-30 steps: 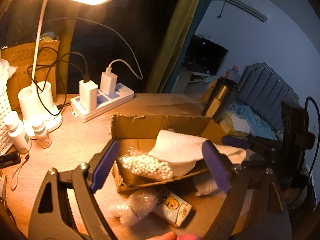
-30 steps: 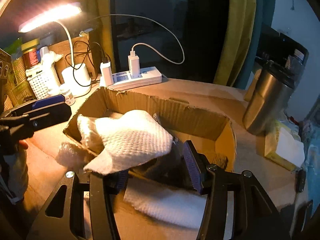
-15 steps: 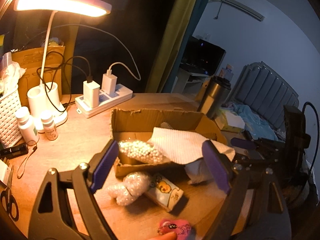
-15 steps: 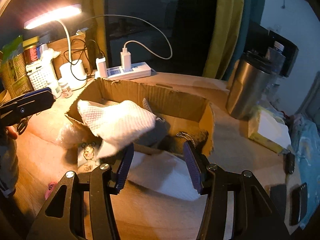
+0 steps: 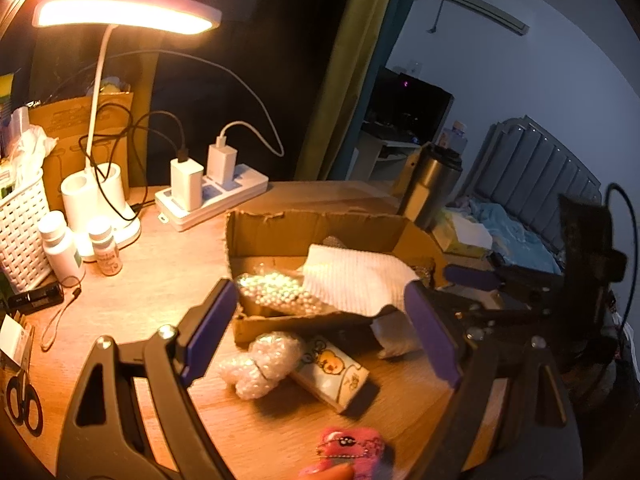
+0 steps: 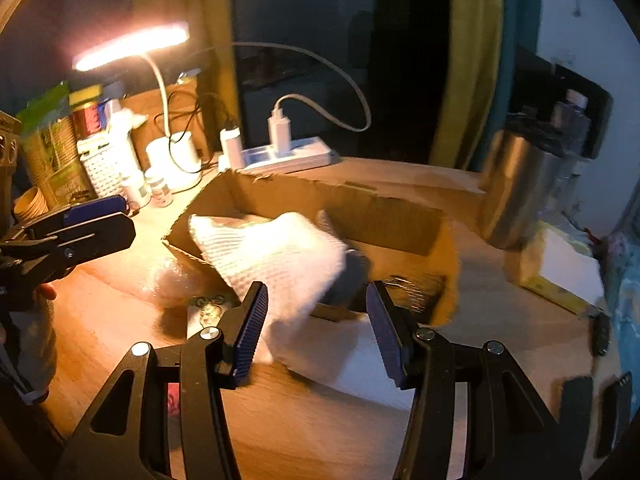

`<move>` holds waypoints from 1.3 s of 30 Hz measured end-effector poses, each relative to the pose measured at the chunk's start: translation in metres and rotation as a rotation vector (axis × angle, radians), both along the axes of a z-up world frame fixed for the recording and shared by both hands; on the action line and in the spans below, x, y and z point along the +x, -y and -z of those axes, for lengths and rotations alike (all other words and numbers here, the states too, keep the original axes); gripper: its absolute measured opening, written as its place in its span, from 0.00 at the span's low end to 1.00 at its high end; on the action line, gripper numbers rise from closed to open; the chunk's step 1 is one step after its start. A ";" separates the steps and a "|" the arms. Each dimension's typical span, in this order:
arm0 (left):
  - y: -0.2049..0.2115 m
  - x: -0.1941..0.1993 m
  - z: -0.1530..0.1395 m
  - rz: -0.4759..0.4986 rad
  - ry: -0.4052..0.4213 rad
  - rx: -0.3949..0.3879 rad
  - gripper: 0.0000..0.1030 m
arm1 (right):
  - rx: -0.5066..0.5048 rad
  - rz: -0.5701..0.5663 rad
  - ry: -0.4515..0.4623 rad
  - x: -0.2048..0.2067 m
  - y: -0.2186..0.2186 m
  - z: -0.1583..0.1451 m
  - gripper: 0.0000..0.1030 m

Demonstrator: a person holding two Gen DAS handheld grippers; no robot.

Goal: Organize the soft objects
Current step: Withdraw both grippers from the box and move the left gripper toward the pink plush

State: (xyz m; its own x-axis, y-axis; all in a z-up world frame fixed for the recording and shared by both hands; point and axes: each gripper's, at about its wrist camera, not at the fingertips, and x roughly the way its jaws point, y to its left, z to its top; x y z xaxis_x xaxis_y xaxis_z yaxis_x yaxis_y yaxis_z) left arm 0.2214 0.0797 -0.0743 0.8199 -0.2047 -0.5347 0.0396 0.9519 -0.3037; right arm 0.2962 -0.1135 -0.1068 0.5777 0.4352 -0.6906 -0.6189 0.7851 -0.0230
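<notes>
A brown cardboard box (image 5: 280, 232) (image 6: 384, 216) stands on the wooden desk. A white waffle cloth (image 5: 356, 280) (image 6: 280, 256) drapes over its near rim, beside a bag of white beads (image 5: 276, 292). In front of the box lie a bubble-wrap wad (image 5: 264, 360), a cartoon tissue pack (image 5: 332, 372), a white tissue (image 6: 348, 356) and a pink plush (image 5: 348, 448). My left gripper (image 5: 320, 336) is open and empty above these. My right gripper (image 6: 316, 328) is open and empty just short of the box.
A lit desk lamp (image 5: 120, 16), a power strip with chargers (image 5: 212, 192), two small bottles (image 5: 60, 244), a white basket (image 5: 20, 232) and scissors (image 5: 24, 400) are at the left. A steel tumbler (image 6: 520, 188) and yellow tissue pack (image 6: 560, 268) stand right.
Both grippers have pulled back from the box. The right gripper, which was around the white cloth's edge, is now clear of it. The pink plush has come into the left view.
</notes>
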 end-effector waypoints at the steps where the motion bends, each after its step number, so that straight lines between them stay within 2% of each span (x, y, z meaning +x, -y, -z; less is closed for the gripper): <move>1: -0.001 0.000 0.000 -0.001 0.000 0.003 0.84 | 0.000 -0.009 -0.009 0.002 -0.004 0.003 0.46; 2: -0.003 0.001 0.001 -0.001 -0.001 0.005 0.84 | -0.004 -0.021 -0.021 0.005 -0.009 0.006 0.32; 3: -0.004 0.002 0.002 -0.001 -0.002 0.006 0.84 | -0.013 -0.031 -0.026 0.007 -0.015 0.009 0.24; 4: -0.006 0.003 0.003 -0.002 -0.004 0.006 0.84 | -0.022 -0.038 -0.028 0.009 -0.019 0.012 0.12; 7: -0.011 0.008 0.008 -0.005 -0.015 -0.005 0.84 | -0.051 -0.057 -0.032 0.017 -0.030 0.016 0.06; 11: -0.016 0.015 0.016 -0.002 -0.032 -0.016 0.84 | -0.072 -0.068 -0.031 0.029 -0.042 0.018 0.06; 16: -0.019 0.020 0.022 -0.001 -0.042 -0.028 0.84 | -0.098 -0.054 -0.056 0.052 -0.051 0.027 0.06; 21: -0.020 0.024 0.028 0.001 -0.056 -0.035 0.84 | -0.157 -0.036 -0.109 0.071 -0.056 0.049 0.06; 23: -0.021 0.025 0.029 0.001 -0.059 -0.036 0.84 | -0.131 -0.030 -0.126 0.075 -0.052 0.050 0.06; 27: -0.021 0.023 0.028 0.002 -0.054 -0.029 0.84 | -0.136 -0.003 -0.102 0.077 -0.049 0.047 0.08; 30: -0.021 0.020 0.026 -0.003 -0.052 -0.019 0.84 | -0.122 0.049 -0.069 0.076 -0.040 0.039 0.18; 32: -0.021 0.016 0.025 -0.009 -0.050 -0.011 0.84 | -0.103 0.076 -0.051 0.075 -0.031 0.031 0.34; 33: -0.022 0.015 0.024 -0.013 -0.049 -0.008 0.84 | -0.098 0.086 -0.044 0.074 -0.028 0.027 0.37; 39: -0.017 0.001 0.019 -0.031 -0.044 0.002 0.84 | -0.034 0.100 0.016 0.054 -0.004 0.002 0.45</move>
State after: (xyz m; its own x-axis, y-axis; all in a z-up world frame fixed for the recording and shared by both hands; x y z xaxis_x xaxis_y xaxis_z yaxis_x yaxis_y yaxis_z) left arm 0.2223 0.0963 -0.0936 0.8016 -0.1786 -0.5706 -0.0029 0.9532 -0.3024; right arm 0.3499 -0.1091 -0.1091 0.6279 0.3516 -0.6943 -0.5372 0.8413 -0.0597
